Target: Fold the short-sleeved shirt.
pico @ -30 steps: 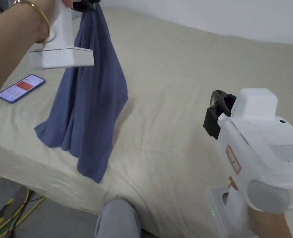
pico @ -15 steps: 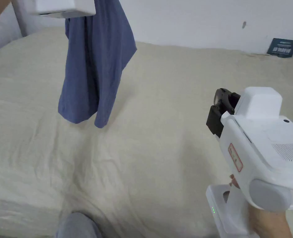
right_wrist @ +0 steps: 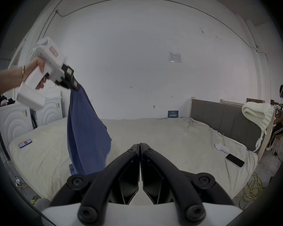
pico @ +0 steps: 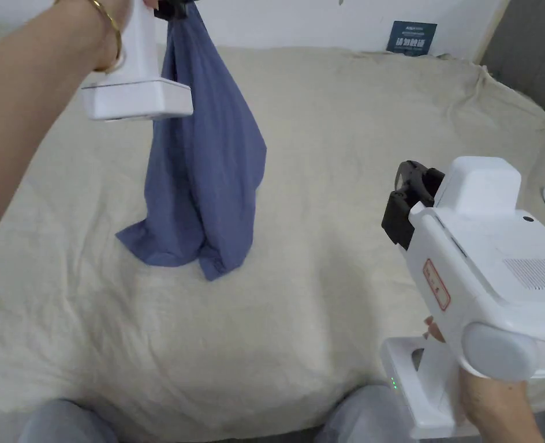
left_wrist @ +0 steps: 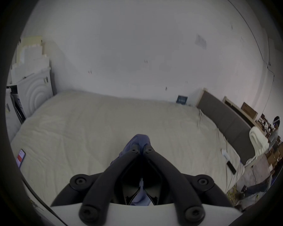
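You have the blue shirt (pico: 208, 156) pinched in your left tool (right_wrist: 75, 86), its jaws closed on a bunch of cloth at the top. The shirt hangs in a long crumpled drape, and its lower edge just brushes the bed (pico: 352, 115) near the middle. Your right tool (right_wrist: 140, 146) is held low over the bed to the right, well apart from the shirt, jaws pressed together with nothing between them.

By my reading you are at the start: the shirt is lifted but not yet spread, and no fold is made. The next move calls for opening the right tool, catching a second point such as a shoulder or hem corner, then laying the shirt flat.
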`<act>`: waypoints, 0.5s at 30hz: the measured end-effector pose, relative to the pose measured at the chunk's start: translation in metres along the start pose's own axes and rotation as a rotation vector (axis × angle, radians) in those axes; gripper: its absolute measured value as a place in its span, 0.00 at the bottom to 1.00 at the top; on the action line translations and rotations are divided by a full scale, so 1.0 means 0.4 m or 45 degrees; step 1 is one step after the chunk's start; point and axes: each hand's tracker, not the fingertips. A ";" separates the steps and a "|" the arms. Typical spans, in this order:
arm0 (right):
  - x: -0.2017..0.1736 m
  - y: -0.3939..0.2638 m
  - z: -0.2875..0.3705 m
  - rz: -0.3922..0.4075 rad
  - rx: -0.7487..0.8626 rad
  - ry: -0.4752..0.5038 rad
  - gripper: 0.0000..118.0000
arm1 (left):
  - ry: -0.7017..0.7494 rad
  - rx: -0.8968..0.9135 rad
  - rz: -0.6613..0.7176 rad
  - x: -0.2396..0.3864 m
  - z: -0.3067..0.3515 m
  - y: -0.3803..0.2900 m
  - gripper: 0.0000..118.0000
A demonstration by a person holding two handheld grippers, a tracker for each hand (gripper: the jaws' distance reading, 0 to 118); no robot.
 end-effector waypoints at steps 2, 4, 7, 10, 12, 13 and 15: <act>0.008 -0.007 0.002 -0.016 -0.013 -0.011 0.00 | -0.021 -0.080 -0.013 0.014 -0.046 -0.070 0.00; 0.013 -0.017 0.000 -0.033 -0.024 -0.019 0.00 | -0.029 -0.176 -0.039 0.018 -0.101 -0.152 0.00; 0.015 -0.030 0.001 -0.022 -0.039 -0.024 0.00 | 0.005 -0.295 -0.068 0.014 -0.173 -0.274 0.00; 0.016 -0.043 -0.006 -0.024 -0.065 -0.022 0.00 | 0.008 -0.430 -0.055 0.009 -0.228 -0.383 0.00; 0.017 -0.053 -0.013 -0.038 -0.079 -0.025 0.00 | 0.001 -0.512 -0.091 0.006 -0.256 -0.450 0.00; 0.019 -0.056 -0.018 -0.044 -0.085 -0.026 0.00 | 0.019 -0.555 -0.117 0.005 -0.269 -0.483 0.00; 0.018 -0.062 -0.025 -0.054 -0.094 -0.024 0.00 | 0.035 -0.599 -0.139 0.007 -0.280 -0.536 0.00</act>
